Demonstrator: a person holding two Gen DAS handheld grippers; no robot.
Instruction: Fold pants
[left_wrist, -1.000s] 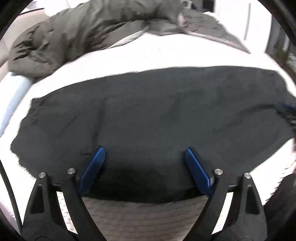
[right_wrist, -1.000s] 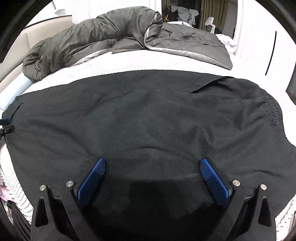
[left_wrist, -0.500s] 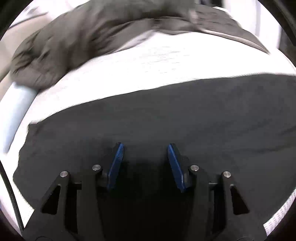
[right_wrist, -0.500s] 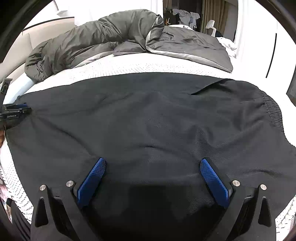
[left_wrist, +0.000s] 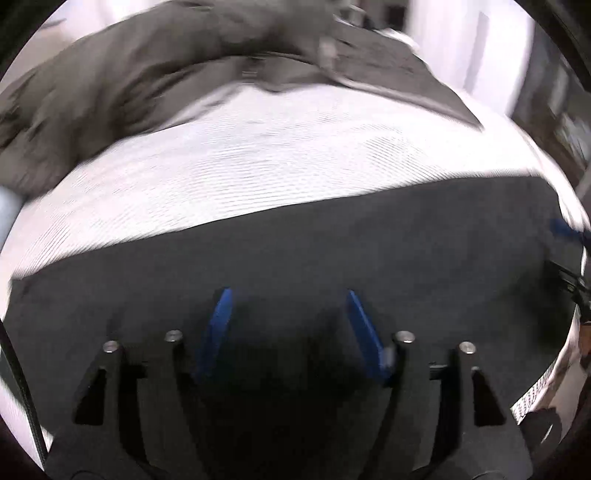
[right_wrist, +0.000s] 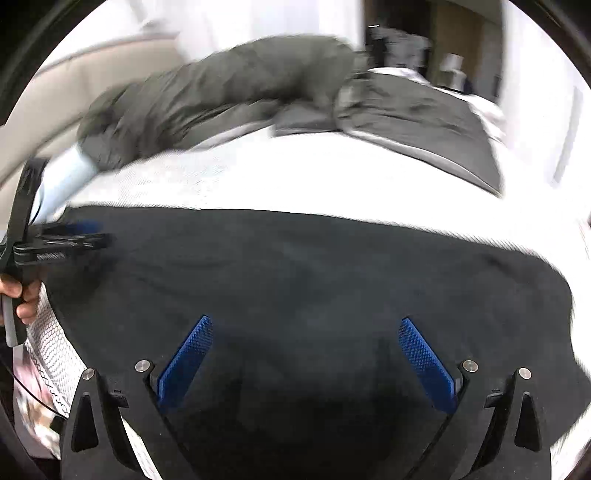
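Note:
The black pants (left_wrist: 369, 251) lie spread flat across the white bed sheet (left_wrist: 295, 158). My left gripper (left_wrist: 288, 293) hovers over their near left part. Its jaws are opening, and only the flat cloth shows below the blue pads (left_wrist: 218, 325), which do not pinch it. In the right wrist view the pants (right_wrist: 314, 266) fill the lower half. My right gripper (right_wrist: 306, 320) stands wide open above them with nothing clamped. The left gripper (right_wrist: 62, 240) also shows there at the pants' left edge, held by a hand (right_wrist: 22, 299). Both views are motion-blurred.
A rumpled grey duvet (right_wrist: 221, 92) is piled along the far side of the bed, also in the left wrist view (left_wrist: 147, 92). A pale blue pillow (right_wrist: 62, 177) lies at the far left. The bed's near edge (right_wrist: 48, 350) drops off at the lower left.
The left jaws narrowed, then widened again. Both grippers have shifted across the pants, and more white sheet shows beyond the pants' far edge. The left gripper has come closer in the right view.

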